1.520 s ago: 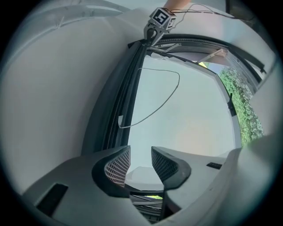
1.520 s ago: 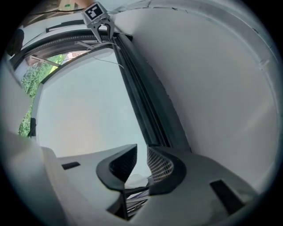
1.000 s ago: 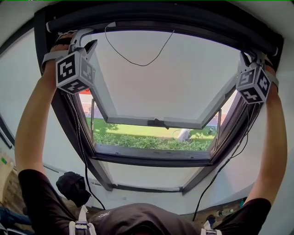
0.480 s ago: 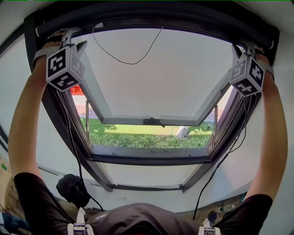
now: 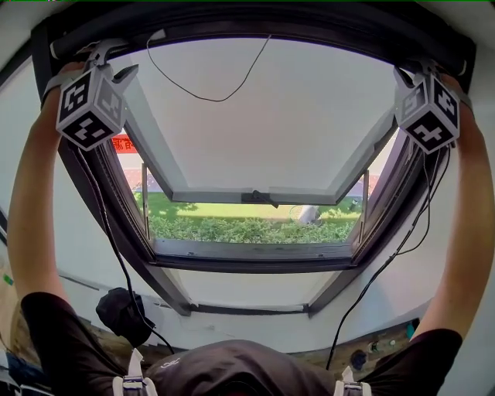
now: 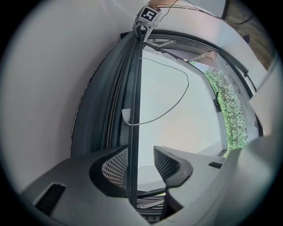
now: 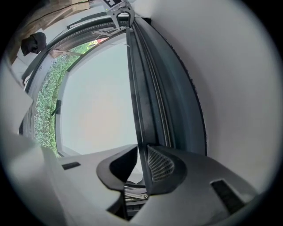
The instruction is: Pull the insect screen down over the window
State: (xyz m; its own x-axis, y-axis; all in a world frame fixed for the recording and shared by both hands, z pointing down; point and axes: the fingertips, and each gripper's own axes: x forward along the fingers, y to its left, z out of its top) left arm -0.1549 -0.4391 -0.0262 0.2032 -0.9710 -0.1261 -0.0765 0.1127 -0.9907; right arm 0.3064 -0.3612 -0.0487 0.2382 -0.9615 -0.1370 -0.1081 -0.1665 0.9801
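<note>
Grip stage only, by the look of it, with nothing drawn down yet. Nearest, at the top left corner of the dark metal window frame (image 5: 232,259): left gripper (image 6: 140,159) spread wide, just been opening, with the thin dark pull bar (image 6: 136,97) between its jaws, close against one pad and clear of the other. At the frame's top right corner: right gripper (image 7: 142,161) narrowed after closing, then eased a touch, apparently pinching that same bar. Just behind, along the top of the frame: black screen housing (image 5: 309,23), insect screen seemingly rolled inside. Within the frame: no mesh over the opening. Beyond the frame: white-edged glass sash (image 5: 209,195) swung outward, then green hedge (image 5: 247,230). Left to do: secure both ends, then draw the bar down to the frame's bottom rail.
</note>
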